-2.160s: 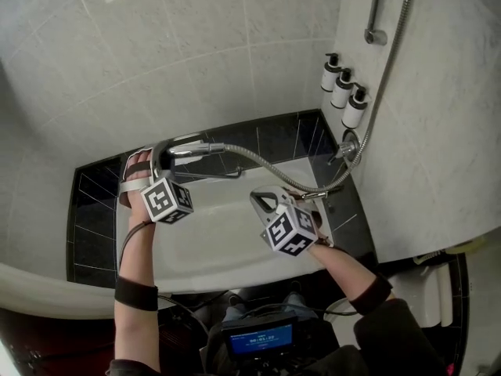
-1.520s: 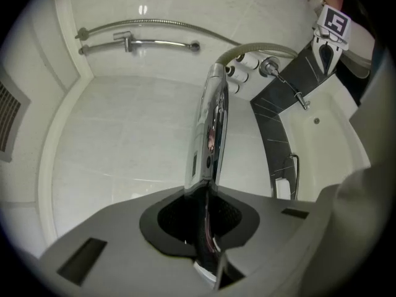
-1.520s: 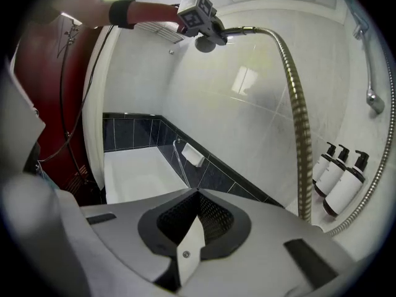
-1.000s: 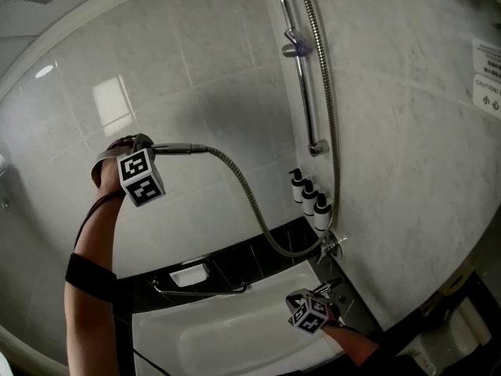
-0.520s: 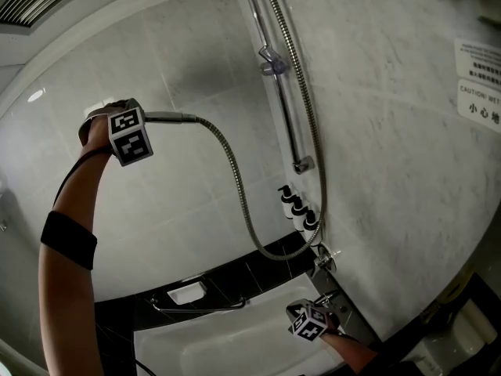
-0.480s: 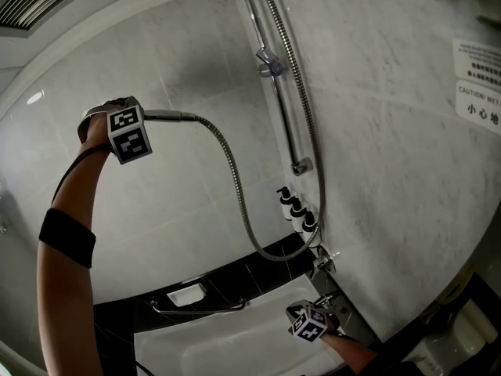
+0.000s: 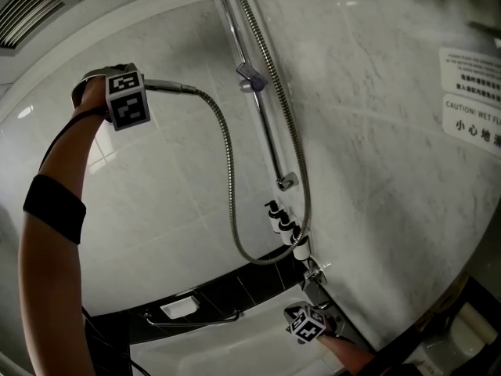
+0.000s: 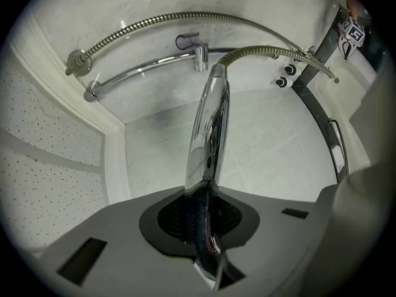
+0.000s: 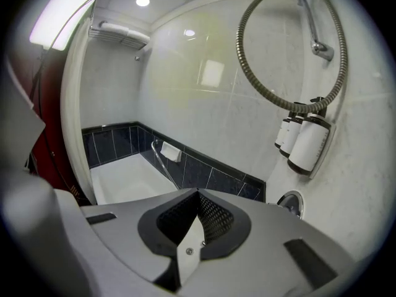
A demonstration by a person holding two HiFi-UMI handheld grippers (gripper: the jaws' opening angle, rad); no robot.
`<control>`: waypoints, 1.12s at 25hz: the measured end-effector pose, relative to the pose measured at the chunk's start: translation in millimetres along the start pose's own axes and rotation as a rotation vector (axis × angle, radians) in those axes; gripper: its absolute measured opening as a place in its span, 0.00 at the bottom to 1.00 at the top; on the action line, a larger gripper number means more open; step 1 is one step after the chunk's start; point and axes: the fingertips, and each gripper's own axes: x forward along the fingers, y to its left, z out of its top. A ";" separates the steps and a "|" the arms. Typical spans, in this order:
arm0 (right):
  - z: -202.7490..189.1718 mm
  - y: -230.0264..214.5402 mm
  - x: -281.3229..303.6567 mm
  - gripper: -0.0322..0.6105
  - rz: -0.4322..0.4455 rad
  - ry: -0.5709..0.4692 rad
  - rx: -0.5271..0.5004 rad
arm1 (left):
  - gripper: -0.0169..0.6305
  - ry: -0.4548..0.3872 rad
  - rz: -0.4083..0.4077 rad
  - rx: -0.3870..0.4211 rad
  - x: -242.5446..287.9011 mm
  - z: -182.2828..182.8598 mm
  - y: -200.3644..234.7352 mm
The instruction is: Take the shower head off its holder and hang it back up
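— Gripper on the left point(image 8: 207, 224)?

— Clamped on the shower head point(image 8: 209, 122), chrome handle pinched between both pads and running straight out ahead. Raised high on an outstretched arm, aimed about level along the tiled wall.

— Shower head's place, then?

— Up in that grip. Off the holder point(image 7: 249, 76) and well apart from it, to its left in the head view.

— Past the handle?

— Metal hose point(image 7: 229, 178) from the handle's end, sagging in a deep loop down the wall, then rising again beside the rail point(image 7: 264, 128) toward its top.

— And the rail?

— Chrome, upright on the marble wall, with the holder clipped to its upper part. Three dispenser bottles point(image 7: 283, 222) in a row just below its foot, and the tap point(image 7: 315, 271) under those.

— Right gripper point(image 9: 197, 224)?

— Closed tight, nothing between the pads. Low down near the tap at the end of the bathtub point(image 9: 120, 181), tilted downward and looking along the tub, bottles to its right.

— Anything farther out?

— Ceiling vent point(image 7: 31, 10) above the raised arm, printed notice point(image 7: 471, 108) on the marble at far right.
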 end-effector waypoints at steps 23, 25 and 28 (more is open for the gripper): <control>41.7 -53.9 -25.2 0.08 -0.030 -0.115 0.070 | 0.10 0.038 0.075 0.127 -6.6 67.8 91.3; 37.4 -55.5 -25.2 0.08 -0.031 -0.112 0.077 | 0.10 0.039 0.082 0.146 -5.8 75.2 93.5; 31.0 -56.4 -24.6 0.08 -0.031 -0.106 0.089 | 0.10 0.041 0.086 0.174 -3.1 85.3 93.9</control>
